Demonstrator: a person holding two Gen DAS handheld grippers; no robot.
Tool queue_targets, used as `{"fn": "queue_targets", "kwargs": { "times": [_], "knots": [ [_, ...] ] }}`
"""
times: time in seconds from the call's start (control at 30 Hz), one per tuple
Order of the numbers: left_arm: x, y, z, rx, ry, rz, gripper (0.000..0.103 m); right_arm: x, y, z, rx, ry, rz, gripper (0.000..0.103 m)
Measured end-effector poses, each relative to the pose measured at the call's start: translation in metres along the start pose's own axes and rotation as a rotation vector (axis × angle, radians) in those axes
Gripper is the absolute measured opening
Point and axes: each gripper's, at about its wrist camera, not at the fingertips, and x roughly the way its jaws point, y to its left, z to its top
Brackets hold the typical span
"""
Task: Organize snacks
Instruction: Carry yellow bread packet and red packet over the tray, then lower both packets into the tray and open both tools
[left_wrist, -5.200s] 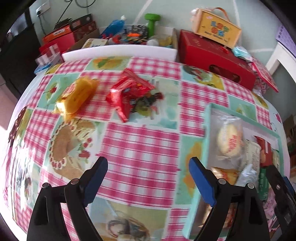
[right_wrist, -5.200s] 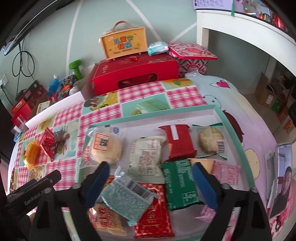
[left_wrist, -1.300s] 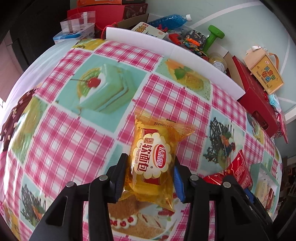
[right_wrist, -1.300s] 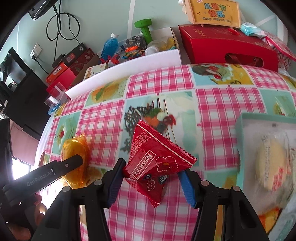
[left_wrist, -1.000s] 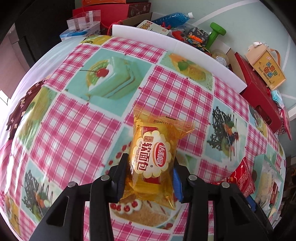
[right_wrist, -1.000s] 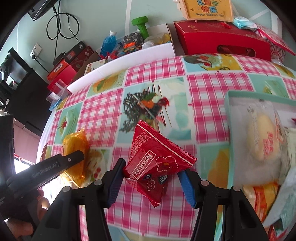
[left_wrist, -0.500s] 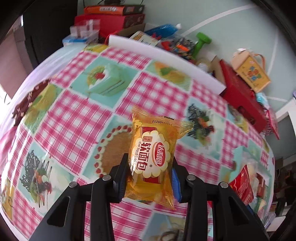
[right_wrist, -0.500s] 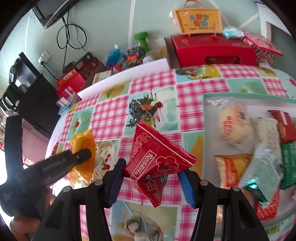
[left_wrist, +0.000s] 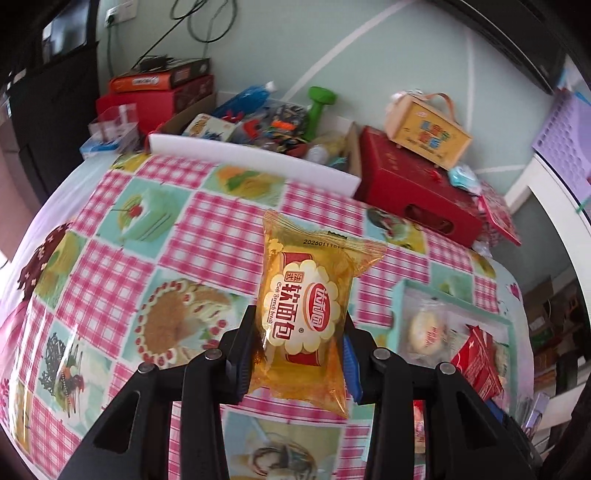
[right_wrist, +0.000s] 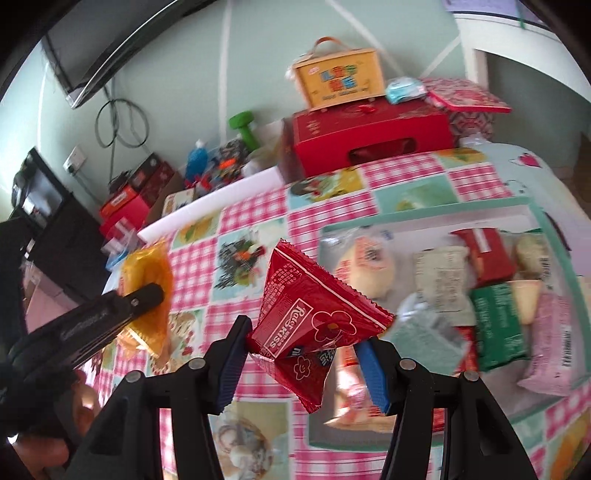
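**Colours on the worktop**

The bread packet (left_wrist: 304, 321) is clear yellow-orange with a red and white label. The snack bag (right_wrist: 314, 317) is red with white flower outlines. The tablecloth (left_wrist: 218, 236) mixes pink-and-white check with mint picture squares. The tray (right_wrist: 554, 236) has a mint rim. The gripper pads (left_wrist: 349, 373) are blue.
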Motion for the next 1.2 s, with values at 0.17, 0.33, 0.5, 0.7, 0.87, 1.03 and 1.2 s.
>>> {"fn": "queue_targets", "kwargs": {
  "times": [0.17,0.33,0.5,0.7,0.87,1.03,1.2],
  "knots": [
    [0.005,-0.015,-0.005,0.037,0.02,-0.012,0.041,-0.007,-0.027,0.008,0.06,-0.024,-0.029,0.059],
    [0.009,-0.028,-0.009,0.069,0.031,-0.028,0.041,-0.012,-0.052,0.013,0.102,-0.04,-0.081,0.059],
    [0.012,-0.046,-0.015,0.113,0.038,-0.052,0.041,-0.015,-0.075,0.017,0.14,-0.053,-0.124,0.059],
    [0.014,-0.083,-0.023,0.199,0.052,-0.093,0.041,-0.016,-0.099,0.02,0.181,-0.065,-0.168,0.059],
    [0.019,-0.112,-0.029,0.264,0.064,-0.099,0.041,-0.018,-0.115,0.022,0.196,-0.077,-0.216,0.059],
    [0.028,-0.132,-0.031,0.27,0.081,-0.113,0.041,-0.022,-0.125,0.024,0.185,-0.095,-0.234,0.059],
    [0.036,-0.149,-0.034,0.282,0.098,-0.112,0.041,-0.021,-0.13,0.027,0.176,-0.098,-0.247,0.059]
  ]
}}
